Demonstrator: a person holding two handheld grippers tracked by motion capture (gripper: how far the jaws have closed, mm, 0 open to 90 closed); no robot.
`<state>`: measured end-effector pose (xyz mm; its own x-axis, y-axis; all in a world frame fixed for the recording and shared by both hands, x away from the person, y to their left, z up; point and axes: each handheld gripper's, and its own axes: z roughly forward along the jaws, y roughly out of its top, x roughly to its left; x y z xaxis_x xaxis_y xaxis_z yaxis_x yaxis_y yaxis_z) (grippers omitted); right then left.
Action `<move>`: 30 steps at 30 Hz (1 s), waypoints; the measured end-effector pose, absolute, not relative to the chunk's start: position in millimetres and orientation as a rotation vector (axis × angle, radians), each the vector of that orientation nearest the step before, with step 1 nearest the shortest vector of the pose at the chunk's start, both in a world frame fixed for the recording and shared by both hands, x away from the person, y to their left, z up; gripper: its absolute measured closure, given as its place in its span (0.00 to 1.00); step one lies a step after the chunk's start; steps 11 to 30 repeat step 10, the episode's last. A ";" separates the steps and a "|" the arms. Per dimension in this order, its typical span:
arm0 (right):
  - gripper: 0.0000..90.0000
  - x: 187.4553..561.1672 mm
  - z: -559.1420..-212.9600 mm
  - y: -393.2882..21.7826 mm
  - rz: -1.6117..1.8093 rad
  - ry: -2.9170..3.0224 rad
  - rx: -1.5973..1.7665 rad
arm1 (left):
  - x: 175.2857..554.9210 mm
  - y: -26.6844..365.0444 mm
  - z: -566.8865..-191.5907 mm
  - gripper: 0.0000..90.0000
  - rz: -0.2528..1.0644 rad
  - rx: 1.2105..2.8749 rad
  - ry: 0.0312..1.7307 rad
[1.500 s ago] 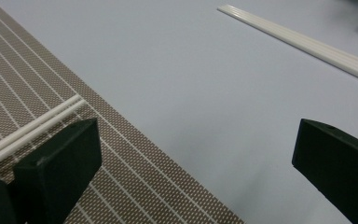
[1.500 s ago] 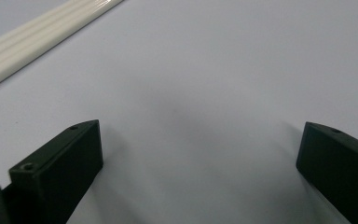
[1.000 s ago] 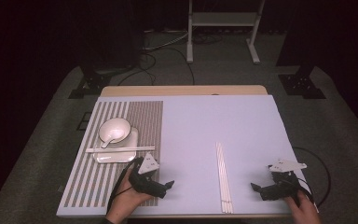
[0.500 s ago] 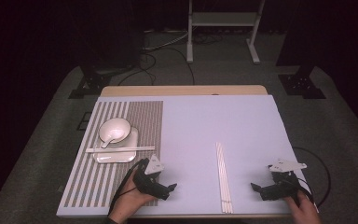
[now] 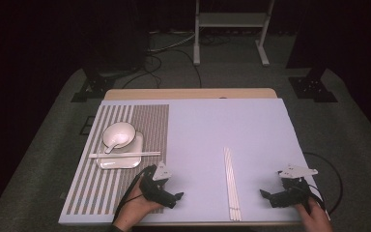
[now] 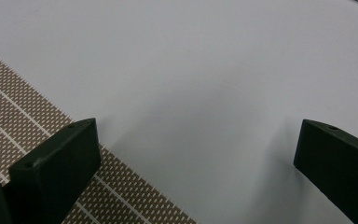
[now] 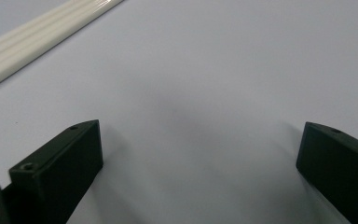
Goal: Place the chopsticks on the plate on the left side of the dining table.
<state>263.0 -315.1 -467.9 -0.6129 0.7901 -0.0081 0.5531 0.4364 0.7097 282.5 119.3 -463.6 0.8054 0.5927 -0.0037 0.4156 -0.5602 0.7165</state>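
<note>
My left gripper (image 5: pixel 176 196) rests low on the pale table top (image 5: pixel 222 125) at the right edge of the striped placemat (image 5: pixel 125 188), jaws wide open and empty; in the left gripper view the gripper (image 6: pixel 196 154) spans bare table and a corner of the placemat (image 6: pixel 23 126). My right gripper (image 5: pixel 265 194) sits near the front right corner, also open and empty, as the right gripper view (image 7: pixel 200 154) confirms. A bundle of white chopsticks (image 5: pixel 231 181) lies between the two grippers, seen also in the right gripper view as chopsticks (image 7: pixel 37 37) at top left.
On the placemat stands a white square plate (image 5: pixel 121 162) bearing a bowl (image 5: pixel 118 134) with a spoon and a pair of chopsticks (image 5: pixel 123 155) laid across. A cable (image 5: pixel 331 179) loops off the table's right edge. A metal stand (image 5: pixel 232 24) and cables sit on the floor behind.
The left gripper has slid a little right and toward the front edge, off the placemat's edge. The right gripper has stayed in place.
</note>
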 end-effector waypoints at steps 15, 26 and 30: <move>0.00 262.9 -467.9 -315.1 0.975 2.354 1.149 | 281.3 117.4 -463.9 0.00 0.333 2.265 0.725; 0.00 262.9 -467.9 -315.1 0.975 2.354 1.149 | 281.3 117.4 -463.9 0.00 0.333 2.265 0.725; 0.00 262.9 -467.9 -315.1 0.975 2.354 1.149 | 281.3 117.4 -463.9 0.00 0.333 2.265 0.725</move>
